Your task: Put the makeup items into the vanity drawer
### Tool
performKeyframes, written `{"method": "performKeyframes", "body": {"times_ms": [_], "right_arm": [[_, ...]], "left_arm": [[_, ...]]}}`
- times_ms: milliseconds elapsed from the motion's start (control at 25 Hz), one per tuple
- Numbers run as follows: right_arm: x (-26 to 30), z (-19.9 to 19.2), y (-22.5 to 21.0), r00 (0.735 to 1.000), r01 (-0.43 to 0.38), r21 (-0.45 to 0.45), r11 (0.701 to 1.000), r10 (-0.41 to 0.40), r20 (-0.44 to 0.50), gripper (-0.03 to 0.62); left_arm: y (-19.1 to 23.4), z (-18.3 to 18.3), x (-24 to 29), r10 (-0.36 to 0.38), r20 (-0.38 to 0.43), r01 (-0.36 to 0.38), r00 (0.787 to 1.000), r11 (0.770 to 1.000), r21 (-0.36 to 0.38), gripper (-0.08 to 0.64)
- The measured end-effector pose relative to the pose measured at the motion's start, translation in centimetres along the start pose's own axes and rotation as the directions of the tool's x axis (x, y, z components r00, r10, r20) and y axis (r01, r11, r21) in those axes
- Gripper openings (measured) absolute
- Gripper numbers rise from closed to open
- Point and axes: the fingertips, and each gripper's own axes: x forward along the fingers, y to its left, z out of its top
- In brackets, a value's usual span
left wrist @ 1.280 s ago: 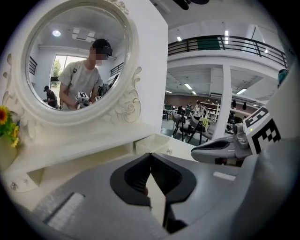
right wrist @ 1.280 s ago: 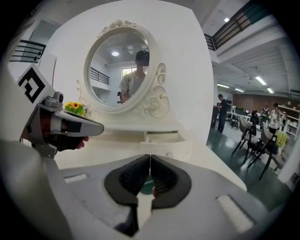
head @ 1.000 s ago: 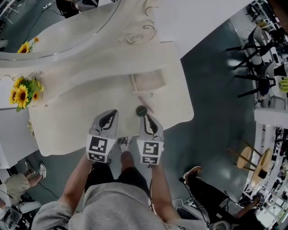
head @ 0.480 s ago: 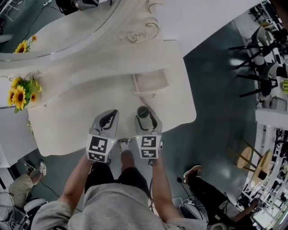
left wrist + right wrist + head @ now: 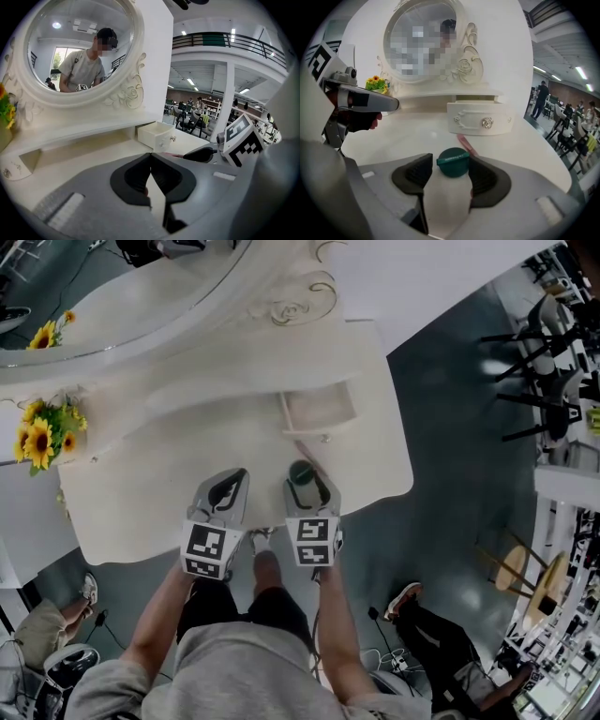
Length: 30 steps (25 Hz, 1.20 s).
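A small jar with a dark green lid (image 5: pixel 300 472) (image 5: pixel 453 164) stands on the white vanity top (image 5: pixel 159 474). It is between the jaws of my right gripper (image 5: pixel 306 480) (image 5: pixel 450 160). Those jaws have just been opening and stand wide; the lid sits close to the right pad, with a gap at the left pad. A thin pink stick (image 5: pixel 464 141) (image 5: pixel 306 452) lies between the jar and the open small drawer (image 5: pixel 323 427) (image 5: pixel 478 123) (image 5: pixel 157 136). My left gripper (image 5: pixel 226 486) (image 5: pixel 150 157) hovers shut beside the right one, holding nothing.
A round mirror (image 5: pixel 122 296) rises behind the vanity. Sunflowers (image 5: pixel 42 437) stand at its left end. The vanity's front edge is just under my grippers. Chairs (image 5: pixel 534 352) and a wooden stool (image 5: pixel 511 570) stand on the floor to the right, and a person's foot (image 5: pixel 403 598) nearby.
My right gripper has come down and forward, and its jaws have opened around the green-lidded jar, which earlier stood just ahead of its tips. The left gripper has stayed put.
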Motion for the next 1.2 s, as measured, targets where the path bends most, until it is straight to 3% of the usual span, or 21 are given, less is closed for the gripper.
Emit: {"method": "performKeyframes", "body": {"times_ms": [160, 280, 400, 880, 1200], "right_arm": [[0.0, -0.6, -0.1, 0.999, 0.008, -0.018, 1.000, -0.009, -0.035, 0.180], [0.0, -0.4, 0.7, 0.999, -0.001, -0.038, 0.999, 0.000, -0.037, 0.075], [0.1, -0.1, 1.5, 0.999, 0.004, -0.063, 0.998, -0.006, -0.034, 0.029], [-0.6, 0.8, 1.5, 1.000, 0.023, -0.065, 0.998, -0.024, -0.017, 0.015], [-3.8, 4.9, 0.7, 0.995, 0.070, -0.069, 0.995, -0.064, 0.079, 0.015]], "left_arm": [[0.2, 0.1, -0.1, 0.003, 0.006, -0.003, 1.000, 1.000, -0.001, 0.011], [0.5, 0.1, -0.2, 0.006, 0.008, -0.006, 1.000, 1.000, 0.004, 0.011], [0.5, 0.1, -0.4, 0.005, 0.012, -0.005, 1.000, 1.000, -0.001, 0.011], [1.2, 0.2, -1.4, 0.010, 0.011, -0.010, 1.000, 1.000, -0.008, 0.011], [1.1, 3.8, -2.7, 0.008, 0.075, -0.010, 0.997, 1.000, 0.030, 0.011]]}}
